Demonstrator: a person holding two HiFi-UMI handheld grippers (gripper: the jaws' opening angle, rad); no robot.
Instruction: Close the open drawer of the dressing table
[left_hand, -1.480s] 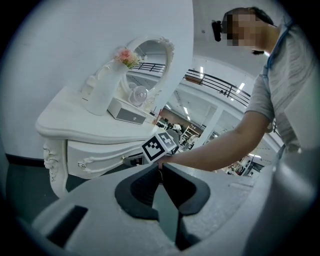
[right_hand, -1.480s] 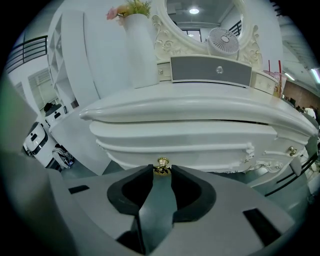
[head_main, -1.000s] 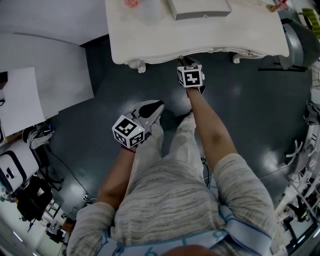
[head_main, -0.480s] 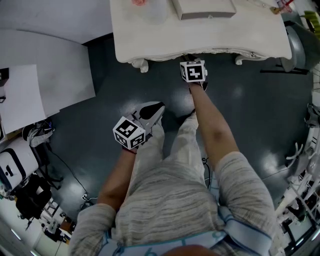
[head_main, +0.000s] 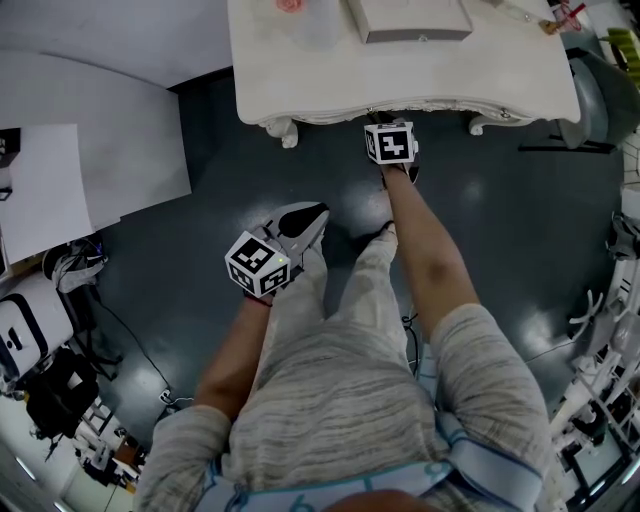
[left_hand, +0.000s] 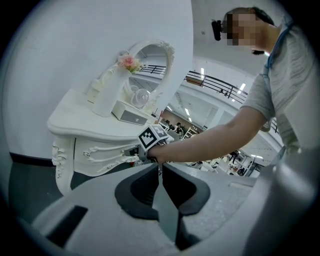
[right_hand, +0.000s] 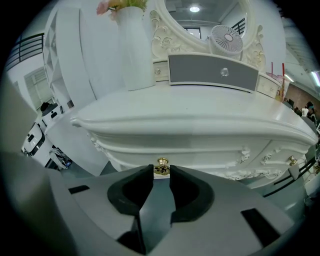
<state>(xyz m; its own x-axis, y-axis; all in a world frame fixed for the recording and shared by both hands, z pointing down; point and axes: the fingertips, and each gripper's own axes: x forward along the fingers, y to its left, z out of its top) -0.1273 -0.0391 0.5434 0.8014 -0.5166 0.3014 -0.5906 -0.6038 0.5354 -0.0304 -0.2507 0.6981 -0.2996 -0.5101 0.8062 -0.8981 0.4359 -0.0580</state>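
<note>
The right gripper (right_hand: 161, 171) was clenched on the gold knob (right_hand: 161, 162) of the drawer (right_hand: 210, 152), at the near front of the dressing table (right_hand: 200, 107). The left gripper (left_hand: 159, 167), jaws together and empty, hung nearer and to the left. Both had stayed put since a second earlier.

Dressing table (right_hand: 200, 125): white painted finish, smooth, soft sheen; carved relief trim along the apron.
Drawer knob (right_hand: 161, 162): brass-coloured metal, polished.
Vase (right_hand: 132, 45): white, smooth, matt.
Box on tabletop (right_hand: 212, 72): grey matt front, small clear glassy knob.
Floor (head_main: 500, 210): dark, smooth, glossy, with light reflections.
Left gripper (left_hand: 160, 169), right gripper (right_hand: 161, 172): grey matt plastic shells, dark matt lining inside the jaws.
Marker cubes (head_main: 258, 265): matt black-and-white print.
Shirt (head_main: 340, 400): heathered grey knit cloth.
</note>
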